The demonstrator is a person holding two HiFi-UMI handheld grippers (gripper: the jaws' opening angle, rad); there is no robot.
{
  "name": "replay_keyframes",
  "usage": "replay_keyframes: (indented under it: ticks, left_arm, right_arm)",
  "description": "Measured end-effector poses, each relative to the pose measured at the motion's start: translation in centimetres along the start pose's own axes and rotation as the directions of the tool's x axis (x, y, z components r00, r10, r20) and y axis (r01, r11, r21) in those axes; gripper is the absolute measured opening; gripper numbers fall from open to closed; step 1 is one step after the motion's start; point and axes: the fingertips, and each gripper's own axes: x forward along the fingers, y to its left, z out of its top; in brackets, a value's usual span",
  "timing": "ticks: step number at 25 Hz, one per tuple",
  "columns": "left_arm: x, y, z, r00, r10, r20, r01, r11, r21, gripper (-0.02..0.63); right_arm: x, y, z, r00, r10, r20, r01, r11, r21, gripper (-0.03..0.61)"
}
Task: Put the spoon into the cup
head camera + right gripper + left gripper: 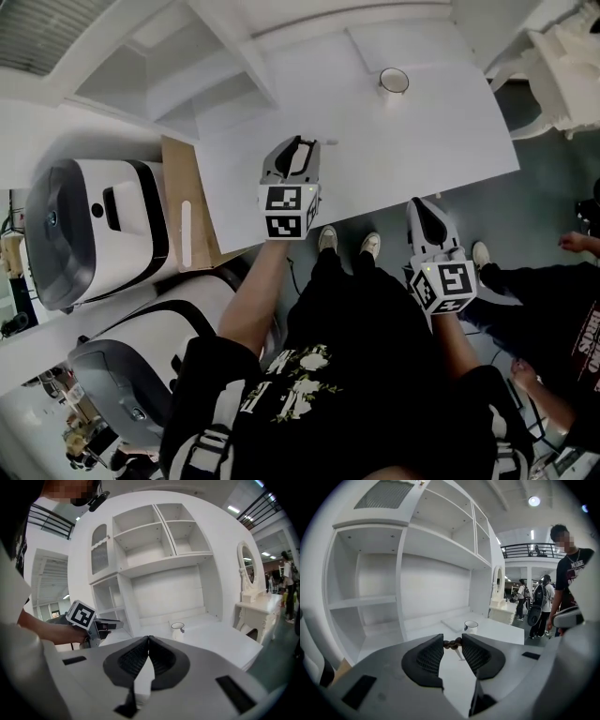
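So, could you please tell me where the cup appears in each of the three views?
Head view: the cup stands near the top edge, right of centre, on the white desk.
Left gripper view: the cup is slightly right of centre, just below mid-height.
Right gripper view: the cup is slightly right of centre, just below mid-height.
Shared landmark: the white desk under the cup shows in all three views.

No word or number can be read anywhere. The cube (284,211) on the left gripper (302,145) and the cube (443,285) on the right gripper (420,206) bear black-and-white square markers, patterns and not letters. Reddish lettering on a bystander's shirt (588,330) is too blurred to read
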Motion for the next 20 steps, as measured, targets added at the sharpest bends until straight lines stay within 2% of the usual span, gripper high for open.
replay_keyframes:
  ticks: [8,12,20]
  left_arm:
    - [2.1,-2.8,4.3,0.996,0.026,0.081,-0.031,0.998,0.055,0.121]
    - [3.2,-5.1,6.5,0.993,0.012,0.113,-0.020,0.997,0.077,0.121]
    - [4.7,-7.8,8.2,0.992,-0.034,0.118,0.020,0.993,0.118,0.121]
  right_arm:
    - [-2.9,-3.5,0.1,1.000,0.015,0.010,-0.015,1.000,-0.016,0.061]
    - [-4.3,-5.2,0.3,1.000,0.009,0.021,-0.009,1.000,0.001,0.061]
    - [-4.2,-7.6,1.0,0.998,-0.029,0.055,0.027,0.999,0.025,0.061]
